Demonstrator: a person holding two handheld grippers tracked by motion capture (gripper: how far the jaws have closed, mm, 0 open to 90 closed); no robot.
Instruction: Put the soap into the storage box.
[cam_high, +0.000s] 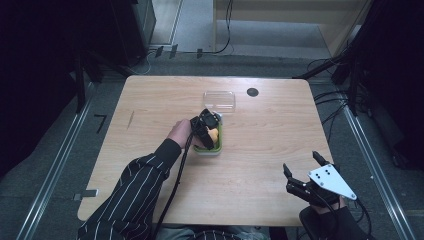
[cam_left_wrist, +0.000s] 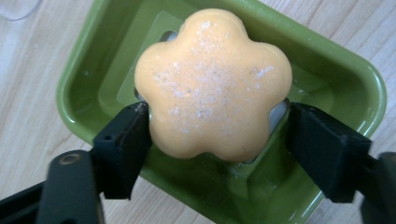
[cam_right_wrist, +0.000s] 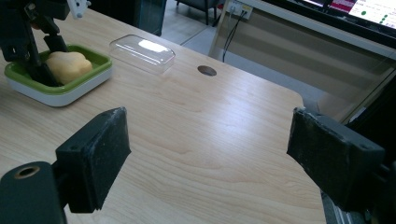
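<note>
Soap, one orange flower-shaped bar (cam_high: 213, 135), lies in one green plastic dish with a white base (cam_high: 218, 142) at the middle of the high view, on a pale wooden tabletop with rounded corners (cam_high: 260, 150). One clear plastic lid (cam_high: 219, 100) lies just above the dish, and one dark round grommet (cam_high: 252, 92) sits to the right of the lid. Left tongs (cam_high: 207, 125), held by a hand in a striped sleeve (cam_high: 135, 195), point down into the dish. Right tongs (cam_high: 300, 167) rest at the lower right, jaws spread with nothing between them. Grey floor, metal rails and dark equipment with loose cables ring the tabletop.

Left gripper view: the bar (cam_left_wrist: 212, 84) is matte, five-lobed and dusted with white specks, resting on a raised insert inside the glossy dish (cam_left_wrist: 84, 93). The jaws stand either side of its lower lobes; the left pad touches the bar, while the right pad stands clear of it, so the grip is loose.

Right gripper view: two black, rough-faced jaws stand wide apart over bare wood grain. At the upper left the dish (cam_right_wrist: 84, 81) holds the bar (cam_right_wrist: 70, 65), the left tongs (cam_right_wrist: 39, 53) stand in it, and the lid (cam_right_wrist: 142, 52) lies to its right.
</note>
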